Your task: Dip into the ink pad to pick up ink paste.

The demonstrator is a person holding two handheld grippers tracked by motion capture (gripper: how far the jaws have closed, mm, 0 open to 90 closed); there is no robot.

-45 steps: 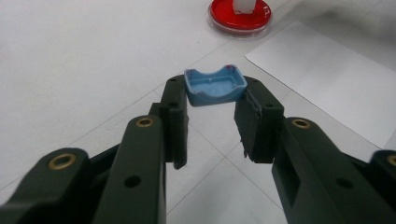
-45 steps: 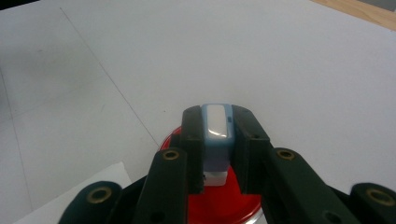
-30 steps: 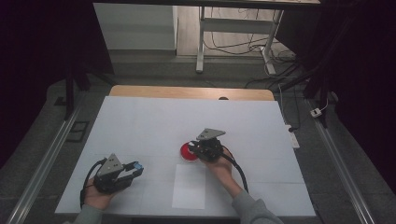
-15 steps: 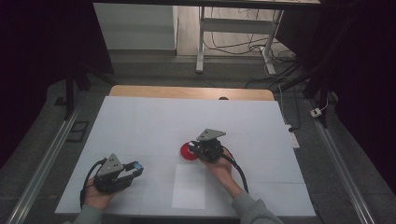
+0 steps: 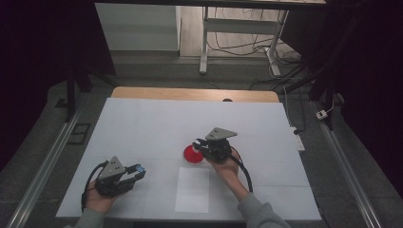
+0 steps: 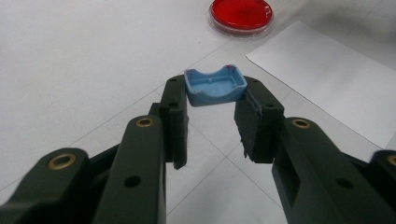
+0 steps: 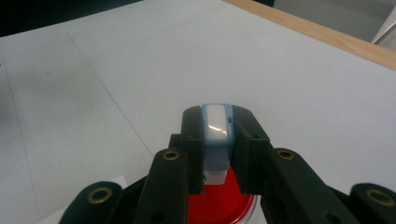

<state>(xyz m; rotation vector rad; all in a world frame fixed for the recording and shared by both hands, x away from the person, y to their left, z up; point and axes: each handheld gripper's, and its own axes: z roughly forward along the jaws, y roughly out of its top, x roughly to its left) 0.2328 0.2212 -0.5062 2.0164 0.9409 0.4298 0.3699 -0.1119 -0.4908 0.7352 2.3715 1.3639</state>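
Gripping a small blue-and-white block with the right gripper, both jaws pressed tight on its two sides. Hanging right over the red dish, at the dish's far edge in the right gripper view. Standing long-ways along the jaws, white face up toward the camera, far end sticking out a little past the tips. So straight down, and not sideways, for the way from block to dish (probably the next move, a dip or a press). Much nearer to the dish than the other hand.

Pinching a little blue cap at the very tips of the left gripper, jaws closed on its two ends, hollow side up. Sitting well apart from the dish, low at the left of the table. Lying just beside the dish, on the person's side: a sheet of white paper, flat and bare.

Hard to tell whether the block touches the dish or hangs just above. Hidden behind the right jaws: the block's under side. Cut off by the bottom edge of the right gripper view: most of the dish. Too small in the high view to make out the block's shape. Can't say what the red inside the dish is.
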